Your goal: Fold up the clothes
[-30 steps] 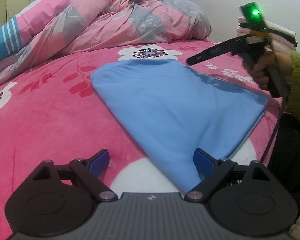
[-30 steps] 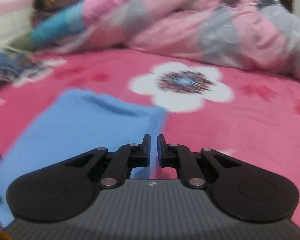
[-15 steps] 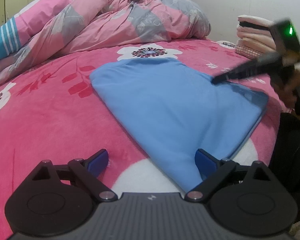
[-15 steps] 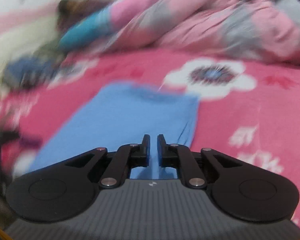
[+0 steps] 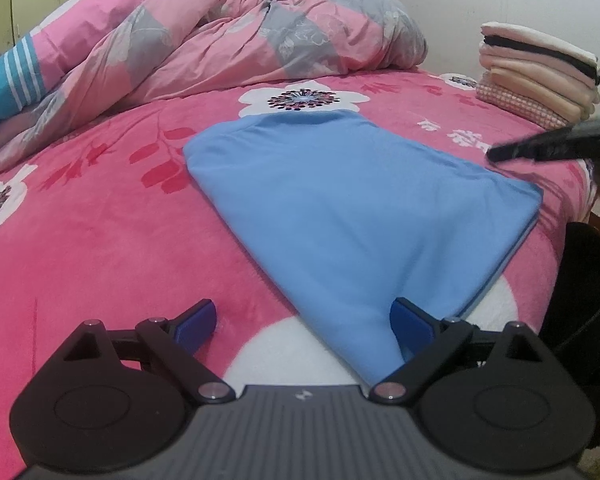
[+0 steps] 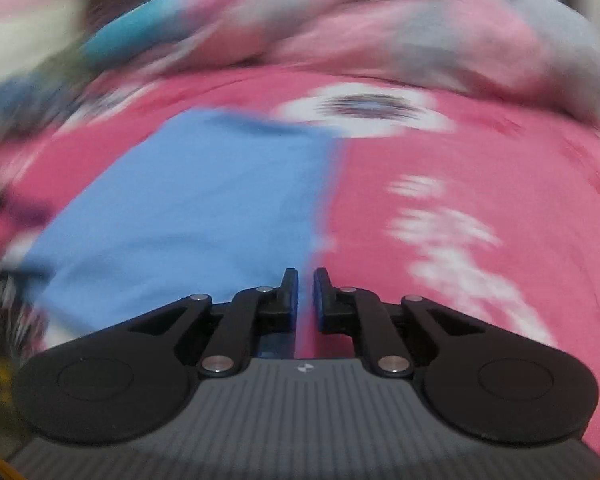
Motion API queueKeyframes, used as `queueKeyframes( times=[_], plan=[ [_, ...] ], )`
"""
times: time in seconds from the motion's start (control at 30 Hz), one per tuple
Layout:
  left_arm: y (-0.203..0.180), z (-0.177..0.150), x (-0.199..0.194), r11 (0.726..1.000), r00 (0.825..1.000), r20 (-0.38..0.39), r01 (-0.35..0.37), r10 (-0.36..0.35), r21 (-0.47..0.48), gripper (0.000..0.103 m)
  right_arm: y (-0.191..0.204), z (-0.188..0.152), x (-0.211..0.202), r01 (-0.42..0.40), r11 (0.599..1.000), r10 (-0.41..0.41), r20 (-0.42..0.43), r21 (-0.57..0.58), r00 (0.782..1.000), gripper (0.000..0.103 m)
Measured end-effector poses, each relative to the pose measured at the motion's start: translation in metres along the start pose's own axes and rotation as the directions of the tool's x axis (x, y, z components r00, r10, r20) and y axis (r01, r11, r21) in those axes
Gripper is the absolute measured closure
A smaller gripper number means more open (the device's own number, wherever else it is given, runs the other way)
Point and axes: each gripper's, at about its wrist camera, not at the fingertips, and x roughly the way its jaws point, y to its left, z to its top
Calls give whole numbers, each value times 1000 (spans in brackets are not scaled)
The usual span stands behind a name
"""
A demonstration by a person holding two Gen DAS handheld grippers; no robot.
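A light blue folded cloth (image 5: 360, 208) lies flat on the pink flowered bed cover (image 5: 100, 240). My left gripper (image 5: 302, 312) is open and wide at the cloth's near corner; that corner lies between the fingers, untouched by the pads. My right gripper (image 5: 496, 155) reaches in from the right edge, low over the cover just beyond the cloth's far right corner. In the blurred right wrist view, the right gripper (image 6: 306, 276) is shut with nothing in it, above the right edge of the blue cloth (image 6: 204, 208).
A crumpled pink and grey duvet (image 5: 228, 40) fills the far side of the bed. A stack of folded pale clothes (image 5: 540, 76) sits at the far right. A teal striped piece (image 5: 4, 92) lies at the left edge. The bed edge drops off on the right.
The right gripper has swung right and lower, from over the cloth's middle to beside its far right corner. The hand holding it has left the left wrist view. The left gripper has kept still.
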Motion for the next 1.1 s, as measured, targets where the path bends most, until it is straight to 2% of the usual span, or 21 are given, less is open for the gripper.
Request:
queueKeyframes(
  times=[0.03, 0.07, 0.2, 0.3, 0.37, 0.4, 0.43, 0.47, 0.57, 0.6, 0.67, 0.73, 0.8, 0.83, 0.87, 0.93, 1.03, 1.1],
  plan=[
    [0, 0, 0, 1000, 1000, -1, -2, 2, 3, 8, 0, 1, -8, 26, 1000, -26, 26, -16, 999, 95],
    [0, 0, 0, 1000, 1000, -2, -3, 3, 2, 8, 5, 1, -15, 13, 999, -10, 52, -48, 999, 95],
    [-2, 0, 0, 1000, 1000, -4, -11, 11, -5, 8, 29, -9, -20, -130, 981, 139, 53, -145, 989, 97],
    [-3, 0, -1, 1000, 1000, -6, -12, 12, -2, 8, 21, -23, -14, -63, 988, 65, 14, -139, 998, 95],
    [-2, 1, -1, 1000, 1000, -8, -11, 11, 1, 8, -8, -22, -19, 24, 1000, -24, 29, 16, 999, 95],
    [-2, 1, -1, 1000, 1000, -9, -11, 11, 1, 8, -17, -21, -25, 72, 996, -74, 42, 56, 996, 95],
    [-3, 1, -1, 1000, 1000, -9, -11, 11, -1, 8, -15, -20, -33, 98, 994, -101, 71, 39, 992, 95],
    [-3, 1, 0, 1000, 1000, -10, -13, 12, -5, 8, -9, -19, -39, 76, 997, -79, 100, 28, 992, 95],
    [-3, 1, 0, 1000, 1000, -15, -18, 18, -17, 8, 16, -18, -41, -108, 994, 104, 157, 16, 982, 94],
    [-3, 1, -1, 1000, 1000, -16, -21, 20, -23, 8, 26, -19, -36, -159, 987, 156, 157, 4, 975, 95],
    [-2, 0, -3, 999, 1000, -18, -20, 20, -38, 8, 35, -27, -23, -189, 982, 188, 123, -3, 974, 96],
    [0, -3, -5, 998, 1000, -17, -13, 12, -63, 8, 16, -36, -17, -156, 983, 146, 107, 94, 984, 97],
    [1, -7, -8, 997, 1000, -12, -8, 7, -79, 8, -6, -48, -27, -127, 965, 103, 112, 230, 988, 98],
    [2, -8, -9, 996, 1000, -8, -6, 5, -85, 8, -13, -50, -37, -65, 961, 36, 113, 267, 993, 94],
    [2, -10, -10, 996, 1000, -5, -4, 3, -91, 8, -16, -51, -48, -17, 959, -16, 114, 283, 993, 92],
    [2, -11, -12, 995, 1000, -6, -4, 3, -97, 8, -12, -47, -67, 12, 972, -43, 126, 235, 991, 92],
    [1, -13, -16, 994, 1000, -7, -7, 7, -108, 8, 17, -34, -58, -119, 975, 89, 160, 189, 983, 92],
    [1, -15, -20, 993, 1000, -7, -13, 12, -116, 8, 47, -26, -45, -204, 970, 182, 160, 134, 970, 91]
  ],
)
